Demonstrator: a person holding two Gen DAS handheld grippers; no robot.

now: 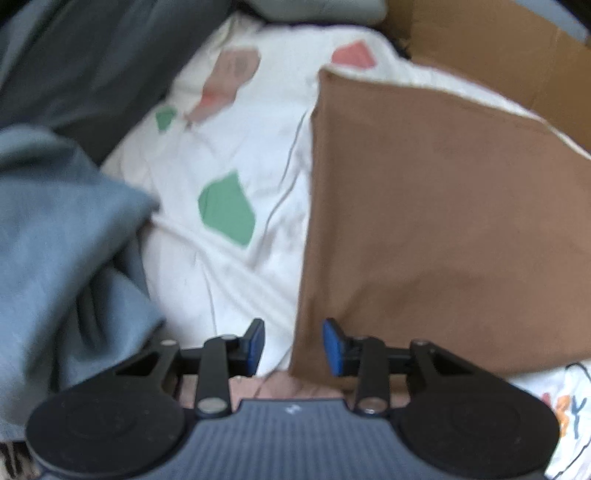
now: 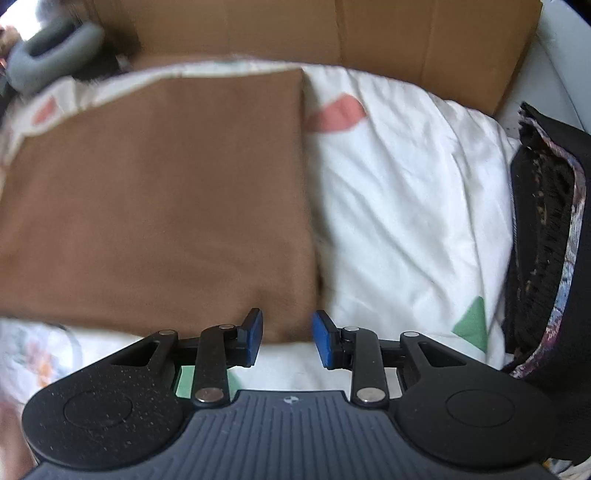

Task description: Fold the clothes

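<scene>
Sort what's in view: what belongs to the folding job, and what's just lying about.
For the job: brown cloth, left gripper, right gripper, both open.

Lying about: blue-grey garment, patterned white bedding, cardboard, dark patterned fabric.

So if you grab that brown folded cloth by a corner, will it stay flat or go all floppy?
Probably floppy. The brown folded cloth looks like thin, soft fabric lying flat in layers, so lifting one corner would likely let the fold fall open. It seems light. On the puffy white quilt it may drag and bunch rather than slide neatly.
</scene>
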